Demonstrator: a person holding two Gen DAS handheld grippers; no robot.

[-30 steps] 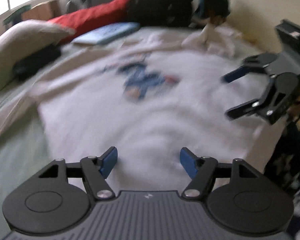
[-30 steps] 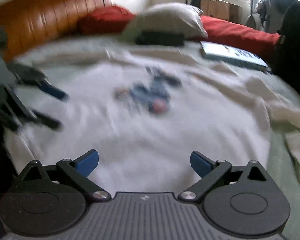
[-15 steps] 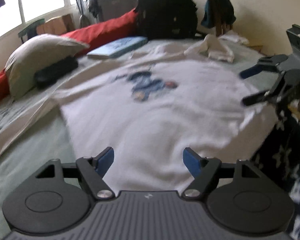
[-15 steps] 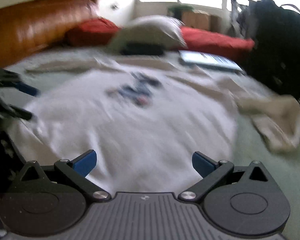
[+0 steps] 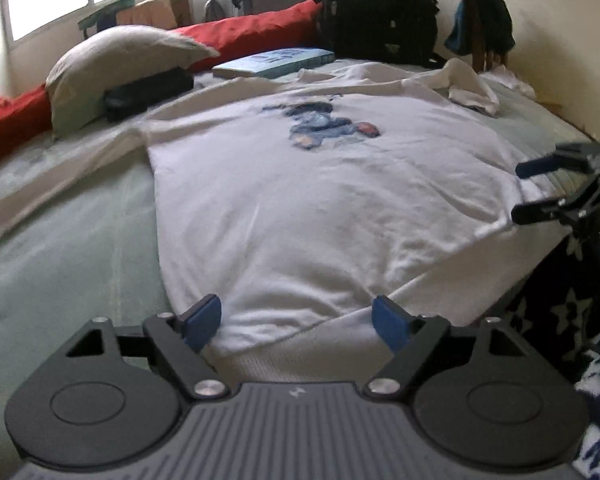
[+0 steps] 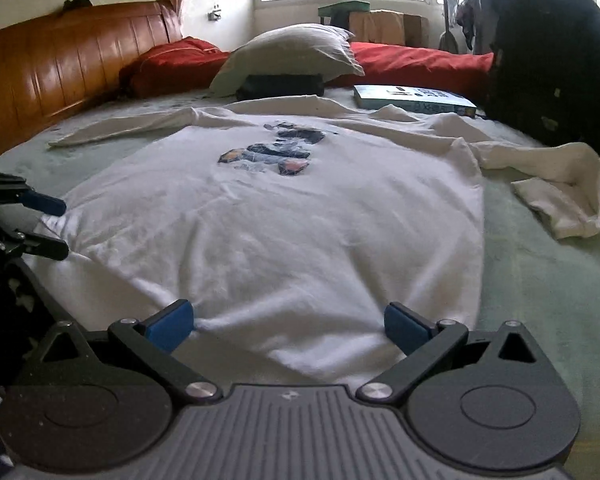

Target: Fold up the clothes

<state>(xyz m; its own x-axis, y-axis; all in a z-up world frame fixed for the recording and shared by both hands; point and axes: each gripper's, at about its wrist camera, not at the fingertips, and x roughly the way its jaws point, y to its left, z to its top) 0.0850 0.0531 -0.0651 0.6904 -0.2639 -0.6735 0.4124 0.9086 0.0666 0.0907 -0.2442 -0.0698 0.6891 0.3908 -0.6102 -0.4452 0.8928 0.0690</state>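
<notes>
Folding has not begun, as far as you can judge: the white long-sleeved cotton sweatshirt with a blue printed motif [image 6: 284,216] lies spread flat, front up, on the pale green bed sheet [image 6: 548,288], no crease or fold laid in it yet. Nearest you, your left claw [image 5: 298,322] has just been widening its jaws and stands open over the ribbed hem, gripping nothing. Your right claw [image 6: 286,326] is likewise open at the hem near the other corner, its blue pads clear of the cloth. The knit looks soft and thick, lightly wrinkled across the body. Further on, one sleeve [image 6: 120,130] runs out straight, while the other sleeve [image 6: 556,184] is crumpled and doubled back on itself; both remain to be brought in. Beyond sit a flat pale blue box [image 6: 414,98], a plump off-white pillow [image 6: 288,54] and a long red cushion [image 6: 416,60].
</notes>
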